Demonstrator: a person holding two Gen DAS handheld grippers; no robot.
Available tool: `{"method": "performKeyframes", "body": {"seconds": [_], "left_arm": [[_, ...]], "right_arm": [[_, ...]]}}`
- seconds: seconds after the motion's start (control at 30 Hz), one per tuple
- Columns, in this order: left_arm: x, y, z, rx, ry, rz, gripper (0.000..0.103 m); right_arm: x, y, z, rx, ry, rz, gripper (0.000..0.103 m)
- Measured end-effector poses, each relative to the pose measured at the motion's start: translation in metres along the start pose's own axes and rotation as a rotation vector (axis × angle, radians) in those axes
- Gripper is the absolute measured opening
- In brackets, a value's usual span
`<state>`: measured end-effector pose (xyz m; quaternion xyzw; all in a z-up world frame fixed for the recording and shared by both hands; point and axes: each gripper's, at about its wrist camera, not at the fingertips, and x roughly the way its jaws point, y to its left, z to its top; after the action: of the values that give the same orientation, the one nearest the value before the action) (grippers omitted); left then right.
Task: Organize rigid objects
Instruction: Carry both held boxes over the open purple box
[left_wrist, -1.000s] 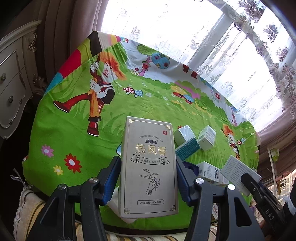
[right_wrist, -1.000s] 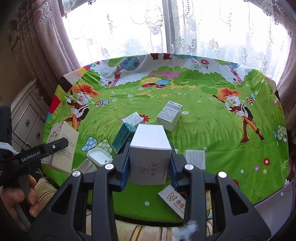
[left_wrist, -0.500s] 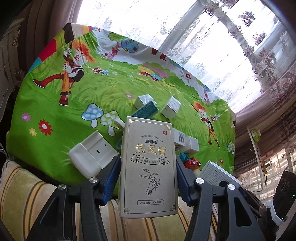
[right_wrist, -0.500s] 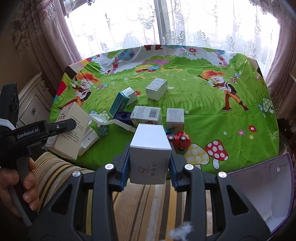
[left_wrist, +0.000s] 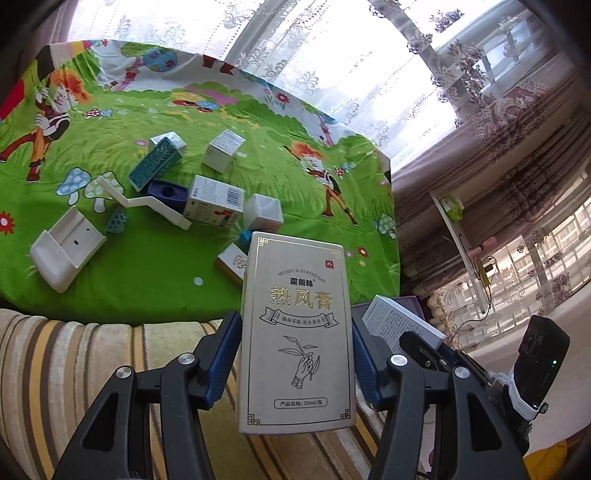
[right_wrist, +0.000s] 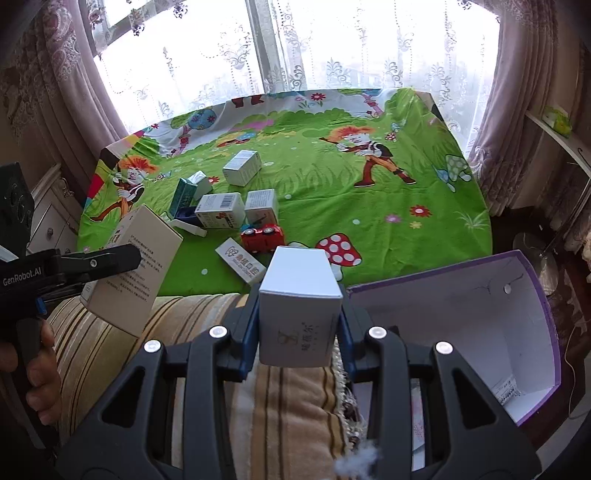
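Left tool (left_wrist: 295, 354) clamped a tall grey printed carton (left_wrist: 297, 332); right tool (right_wrist: 297, 325) clamped a small white cardboard box (right_wrist: 299, 314).

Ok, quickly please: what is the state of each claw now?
Left claw: closed on the tall beige box.
Right claw: closed on the small white box.

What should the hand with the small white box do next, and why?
Probably carry the small white box a little to the right and lower it into the purple bin. The right gripper is already shut on it over the striped couch, and the open bin sits just to its right, nearly empty. The left gripper holds the tall silver box.
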<state>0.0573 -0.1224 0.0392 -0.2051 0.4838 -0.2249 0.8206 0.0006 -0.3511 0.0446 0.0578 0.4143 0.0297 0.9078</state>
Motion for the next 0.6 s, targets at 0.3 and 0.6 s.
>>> {"method": "performKeyframes", "body": {"seconds": [0.3,0.6], "left_arm": [[0.025,-0.053,-0.027,0.074,0.104,-0.110,0.058],[0.053,-0.099,-0.046,0.165,0.185,-0.195,0.058]], "right_arm": [[-0.019,-0.059,-0.024,0.096,0.002,-0.078,0.040],[-0.029,-0.104,-0.043,0.173,0.011,-0.153,0.041]]}}
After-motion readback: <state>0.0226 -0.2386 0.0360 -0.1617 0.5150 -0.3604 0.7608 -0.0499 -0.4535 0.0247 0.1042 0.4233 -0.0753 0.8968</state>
